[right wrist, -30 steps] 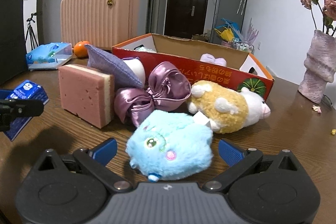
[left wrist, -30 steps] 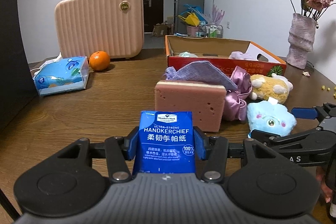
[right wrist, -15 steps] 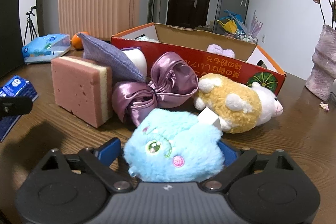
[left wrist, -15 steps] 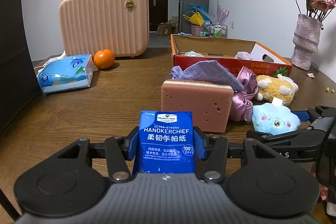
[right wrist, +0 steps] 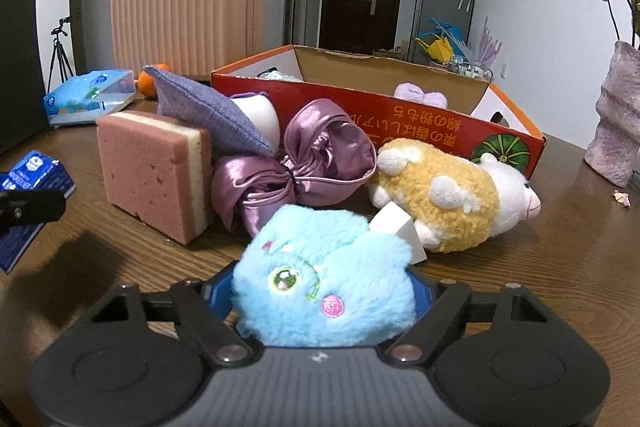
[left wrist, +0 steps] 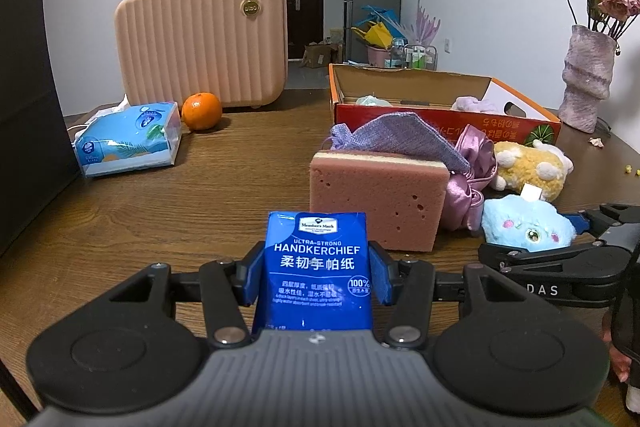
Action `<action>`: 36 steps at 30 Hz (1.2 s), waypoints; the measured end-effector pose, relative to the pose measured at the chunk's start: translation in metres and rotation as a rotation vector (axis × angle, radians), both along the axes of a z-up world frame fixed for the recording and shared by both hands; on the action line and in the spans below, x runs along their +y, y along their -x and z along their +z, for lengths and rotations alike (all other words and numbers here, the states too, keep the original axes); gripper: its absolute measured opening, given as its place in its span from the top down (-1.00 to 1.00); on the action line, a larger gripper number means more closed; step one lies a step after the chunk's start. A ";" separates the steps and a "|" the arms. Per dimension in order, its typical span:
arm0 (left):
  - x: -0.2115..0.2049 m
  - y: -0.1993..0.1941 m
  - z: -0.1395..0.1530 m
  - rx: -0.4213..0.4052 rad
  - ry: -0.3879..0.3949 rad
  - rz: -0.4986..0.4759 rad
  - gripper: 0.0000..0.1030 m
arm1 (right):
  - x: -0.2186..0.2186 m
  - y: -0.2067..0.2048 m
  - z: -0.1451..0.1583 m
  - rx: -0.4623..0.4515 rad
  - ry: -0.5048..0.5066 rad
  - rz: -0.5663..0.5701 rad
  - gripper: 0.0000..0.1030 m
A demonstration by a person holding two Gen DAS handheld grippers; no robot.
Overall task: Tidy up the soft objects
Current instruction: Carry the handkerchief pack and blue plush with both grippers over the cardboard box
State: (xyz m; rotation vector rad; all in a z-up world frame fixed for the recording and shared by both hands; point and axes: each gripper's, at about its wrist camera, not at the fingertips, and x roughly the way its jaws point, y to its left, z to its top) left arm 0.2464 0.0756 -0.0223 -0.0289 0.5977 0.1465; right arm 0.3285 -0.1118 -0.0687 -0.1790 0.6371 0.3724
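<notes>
The fluffy pale-blue plush toy with green eyes (right wrist: 324,277) is seen directly between the jaws of the right gripper (right wrist: 320,293), its face turned toward the camera; the jaws are closing, and the blue pads are already sunk into the fur on both flanks. The toy rests on the brown wooden desk (right wrist: 540,267), just in front of the yellow-and-white plush animal (right wrist: 448,193), whose white tag touches the blue fur. The toy's broader dimension is judged to lie across the jaws, so the squeeze is taken on its width.

The blue plastic-wrapped handkerchief pack (left wrist: 317,269) is held upright in the narrow jaws of the left gripper (left wrist: 316,277), to the left of the pink sponge block (left wrist: 378,199).

The open red cardboard box (right wrist: 400,115) stands behind the pile, farther from both grippers; the right gripper appears the nearer one. Inside it a small lilac plush bow (right wrist: 420,95) and a pale greenish item (left wrist: 372,101), too small to identify, are visible. The coming move is judged to be a lift forward over the box's near wall.
</notes>
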 end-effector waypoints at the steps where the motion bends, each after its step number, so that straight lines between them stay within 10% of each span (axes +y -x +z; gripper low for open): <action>1: 0.000 0.000 0.000 -0.001 -0.001 0.000 -0.02 | 0.000 0.001 0.001 -0.004 0.000 -0.001 -0.55; 36: -0.051 0.022 0.021 -0.142 -0.048 0.008 -0.02 | -0.036 0.047 0.048 -0.189 -0.140 0.000 -0.55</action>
